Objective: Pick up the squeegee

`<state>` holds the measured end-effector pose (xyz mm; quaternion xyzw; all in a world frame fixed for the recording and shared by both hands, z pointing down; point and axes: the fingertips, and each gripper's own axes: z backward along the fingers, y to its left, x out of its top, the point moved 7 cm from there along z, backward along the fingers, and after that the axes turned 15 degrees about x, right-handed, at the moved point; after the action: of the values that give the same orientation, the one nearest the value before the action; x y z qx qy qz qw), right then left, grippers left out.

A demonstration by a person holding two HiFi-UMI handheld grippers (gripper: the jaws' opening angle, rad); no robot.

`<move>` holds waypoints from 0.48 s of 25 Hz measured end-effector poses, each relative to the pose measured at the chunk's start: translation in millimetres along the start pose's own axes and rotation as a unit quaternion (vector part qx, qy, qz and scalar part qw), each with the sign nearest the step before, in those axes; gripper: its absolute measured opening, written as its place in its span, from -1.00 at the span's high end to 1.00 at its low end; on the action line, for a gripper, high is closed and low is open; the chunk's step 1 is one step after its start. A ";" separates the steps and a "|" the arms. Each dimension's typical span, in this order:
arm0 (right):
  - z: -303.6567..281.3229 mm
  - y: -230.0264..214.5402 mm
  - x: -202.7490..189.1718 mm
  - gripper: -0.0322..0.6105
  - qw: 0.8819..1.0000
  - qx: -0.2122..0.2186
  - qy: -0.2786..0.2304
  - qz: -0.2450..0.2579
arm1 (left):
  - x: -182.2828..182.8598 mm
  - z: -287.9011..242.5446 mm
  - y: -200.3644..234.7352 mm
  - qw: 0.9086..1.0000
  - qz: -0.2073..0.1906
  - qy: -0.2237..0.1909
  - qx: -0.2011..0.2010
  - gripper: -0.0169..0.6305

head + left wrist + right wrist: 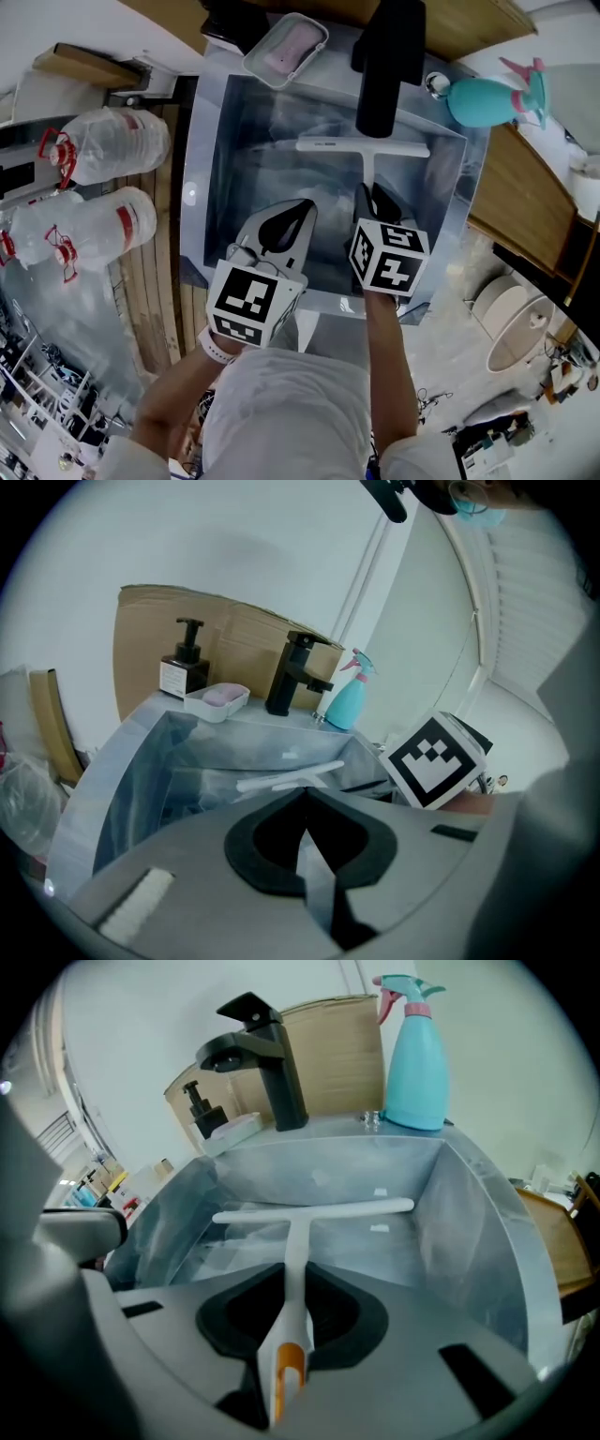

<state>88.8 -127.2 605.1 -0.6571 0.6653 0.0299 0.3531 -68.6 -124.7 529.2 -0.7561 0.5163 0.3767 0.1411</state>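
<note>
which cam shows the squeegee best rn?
Right gripper view: the whole squeegee shows, handle clamped between the jaws, blade crosswise ahead. Head view shows the blade and a short stretch of handle. Left gripper view catches only the blade beyond its own jaws.

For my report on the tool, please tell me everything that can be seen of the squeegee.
The squeegee is white, plastic-looking and T-shaped: a straight crossbar head on a slim handle with an orange inset at its end. The right gripper is clamped on the handle; the head points away, inside the grey sink. Whether the head touches the sink is unclear.
</note>
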 end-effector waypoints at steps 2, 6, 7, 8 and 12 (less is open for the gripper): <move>10.1 5.8 4.2 0.71 1.000 0.002 -0.003 0.011 | 6.1 7.5 -4.3 1.000 -0.002 -0.009 0.001 0.93; 35.1 20.2 10.4 0.71 1.000 0.008 -0.010 0.025 | 14.8 28.1 -4.6 1.000 -0.003 -0.023 0.016 0.93; 42.3 24.9 11.5 0.71 0.999 0.011 -0.012 0.029 | 15.7 34.2 -3.3 0.999 0.002 -0.025 0.021 0.93; 49.8 29.7 12.6 0.71 0.999 0.013 -0.014 0.033 | 16.2 40.3 -2.4 0.999 0.006 -0.027 0.025 0.93; 81.4 48.1 17.2 0.71 0.998 0.020 -0.028 0.053 | 19.5 65.5 -3.2 0.999 0.008 -0.039 0.036 0.93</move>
<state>82.7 -94.3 515.0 -0.6125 0.6895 0.0541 0.3828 -90.0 -97.1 470.3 -0.7309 0.5299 0.3882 0.1852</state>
